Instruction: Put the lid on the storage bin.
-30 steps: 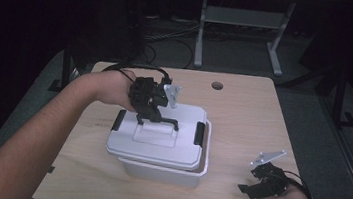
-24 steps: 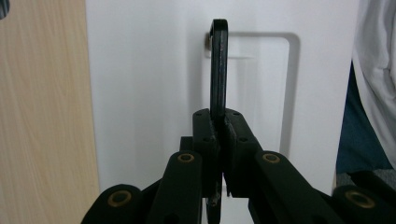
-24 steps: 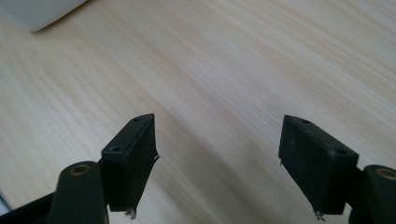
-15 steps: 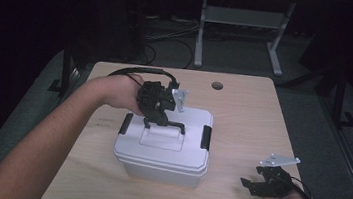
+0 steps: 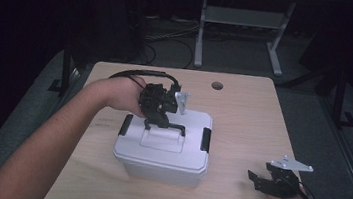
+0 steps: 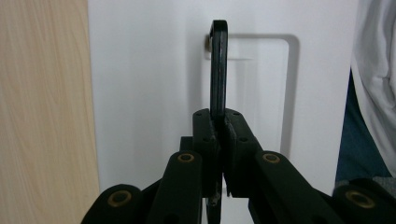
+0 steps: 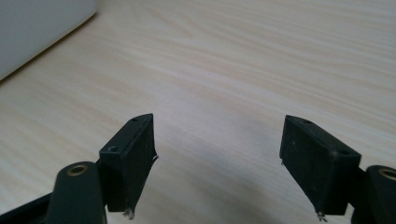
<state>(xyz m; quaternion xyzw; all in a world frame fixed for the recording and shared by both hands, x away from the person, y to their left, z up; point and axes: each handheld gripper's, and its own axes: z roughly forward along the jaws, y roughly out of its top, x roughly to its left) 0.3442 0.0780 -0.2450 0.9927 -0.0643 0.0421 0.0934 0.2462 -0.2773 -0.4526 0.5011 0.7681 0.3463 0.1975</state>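
A white lidded box (image 5: 186, 153) with black side latches stands at the middle of the wooden table (image 5: 248, 117). Its black handle (image 5: 175, 128) is raised. My left gripper (image 5: 157, 122) comes from the far left side and is shut on that handle. In the left gripper view the jaws (image 6: 218, 122) pinch the thin handle bar (image 6: 218, 65) edge-on above the white lid (image 6: 149, 70). My right gripper (image 5: 255, 181) sits low near the table's front right corner, open, with nothing between its fingers. The right gripper view shows its jaws (image 7: 217, 135) wide apart over bare wood (image 7: 233, 70), with the box's corner (image 7: 37, 28) at upper left.
A round cable hole (image 5: 217, 85) lies at the table's far edge. The person's white and blue clothing (image 6: 373, 70) shows past the lid. The front edge is close to the right hand. A metal stand (image 5: 239, 21) and cables are on the floor behind.
The right gripper has shifted slightly right and lower, and its grey plate now lies level. The left gripper keeps its hold on the handle; the box has shifted only slightly.
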